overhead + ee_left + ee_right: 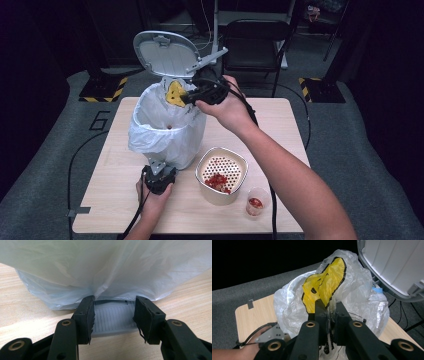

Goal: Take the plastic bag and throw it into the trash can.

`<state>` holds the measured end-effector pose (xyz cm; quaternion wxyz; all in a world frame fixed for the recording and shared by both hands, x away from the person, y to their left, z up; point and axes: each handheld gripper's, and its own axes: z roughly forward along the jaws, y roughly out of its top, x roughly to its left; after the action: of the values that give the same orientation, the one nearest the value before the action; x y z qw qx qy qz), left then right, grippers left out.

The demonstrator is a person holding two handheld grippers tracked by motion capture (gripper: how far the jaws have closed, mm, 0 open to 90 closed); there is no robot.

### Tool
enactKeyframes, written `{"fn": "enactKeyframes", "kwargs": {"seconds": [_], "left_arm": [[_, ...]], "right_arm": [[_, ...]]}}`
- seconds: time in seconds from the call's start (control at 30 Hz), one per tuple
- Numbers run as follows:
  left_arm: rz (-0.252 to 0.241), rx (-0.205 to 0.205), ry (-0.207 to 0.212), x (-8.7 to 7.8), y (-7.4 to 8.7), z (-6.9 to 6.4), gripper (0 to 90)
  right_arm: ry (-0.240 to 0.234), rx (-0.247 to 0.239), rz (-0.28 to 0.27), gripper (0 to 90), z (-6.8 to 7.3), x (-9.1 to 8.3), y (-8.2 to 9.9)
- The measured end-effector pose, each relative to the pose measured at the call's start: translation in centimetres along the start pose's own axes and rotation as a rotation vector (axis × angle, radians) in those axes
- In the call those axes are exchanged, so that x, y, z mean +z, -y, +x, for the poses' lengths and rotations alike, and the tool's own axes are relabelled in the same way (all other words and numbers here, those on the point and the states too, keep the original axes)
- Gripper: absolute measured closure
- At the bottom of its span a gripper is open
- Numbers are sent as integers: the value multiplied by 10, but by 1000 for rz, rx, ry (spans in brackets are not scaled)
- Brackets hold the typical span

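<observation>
Right hand-held gripper (329,308) pinched tight on yellow-printed bag liner (324,287) above open-lidded bin (167,52), left hand-held gripper (113,317) jaws spread wide astride grey pedal (113,320) near worktop (115,200) front edge

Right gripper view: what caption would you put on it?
Right gripper pinches a yellow-printed plastic bag above the lined bin.

One lidded bin (165,115) lined with one white bag (150,135) was counted on the table (280,125), along with one perforated container (222,175), one small cup (257,201) and one yellow wrapper (324,285). Two hand-held grippers, left (113,317) and right (329,307), were seen.
</observation>
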<state>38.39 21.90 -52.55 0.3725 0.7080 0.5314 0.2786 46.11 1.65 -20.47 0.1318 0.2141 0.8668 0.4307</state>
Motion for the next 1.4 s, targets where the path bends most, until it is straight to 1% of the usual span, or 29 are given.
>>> {"fn": "enactKeyframes", "kwargs": {"seconds": [0.03,0.2,0.27,0.3,0.37,0.4,0.47,0.57,0.63,0.67,0.7,0.73,0.77,0.8,0.87,0.9,0.97,1.03,1.1,1.17,1.27,1.3,1.33,1.37,1.4], "left_arm": [[-8,6,-11,0,0,0,505],[-3,6,-8,0,0,0,505],[-3,6,-9,0,0,0,505],[-1,9,-8,0,0,1,505],[0,9,-7,0,0,1,505],[0,9,-7,0,0,1,505],[-1,8,-8,0,0,1,505],[-2,7,-8,0,0,0,505],[-1,7,-7,0,0,0,505],[-3,6,-8,0,0,0,505],[-3,7,-8,0,0,0,505],[-3,6,-8,0,0,0,505],[-2,7,-8,0,0,0,505],[-3,6,-8,0,0,0,505],[-2,7,-8,0,0,0,505],[-2,6,-7,0,0,0,505],[-1,7,-8,0,0,0,505],[0,8,-8,0,0,1,505],[1,9,-8,0,0,1,505],[-2,8,-9,0,0,0,505],[-2,5,-7,0,0,0,505],[-2,6,-9,0,0,0,504],[0,10,-8,0,0,1,504],[-3,5,-9,0,0,0,505],[-3,0,-1,0,0,0,505]], "right_arm": [[4,-1,-3,845,0,7,-3],[16,4,9,843,2,27,-7],[21,11,25,843,2,34,-9],[26,16,20,843,1,37,-9],[35,27,18,843,1,43,-10],[35,27,18,843,1,43,-10],[45,42,11,841,-1,51,-10],[47,48,13,840,-3,54,-10],[61,60,12,777,-5,58,-9],[65,56,2,700,-6,61,-9],[70,75,9,608,-6,64,-8],[84,70,11,551,-6,67,-8],[110,63,7,496,-5,69,-7],[123,52,3,467,-4,70,-6],[124,56,0,457,-4,71,-5],[127,55,-11,434,-3,72,-4],[123,60,-24,434,-2,70,-3],[120,55,-24,436,-2,68,-2],[121,27,-22,443,-2,63,0],[119,27,-22,443,-1,60,1],[118,22,-19,443,-1,49,9],[121,17,-35,443,-1,43,14],[121,17,-35,443,-1,43,14],[125,2,-35,443,-2,36,21],[128,7,-32,444,-2,33,23]]}}
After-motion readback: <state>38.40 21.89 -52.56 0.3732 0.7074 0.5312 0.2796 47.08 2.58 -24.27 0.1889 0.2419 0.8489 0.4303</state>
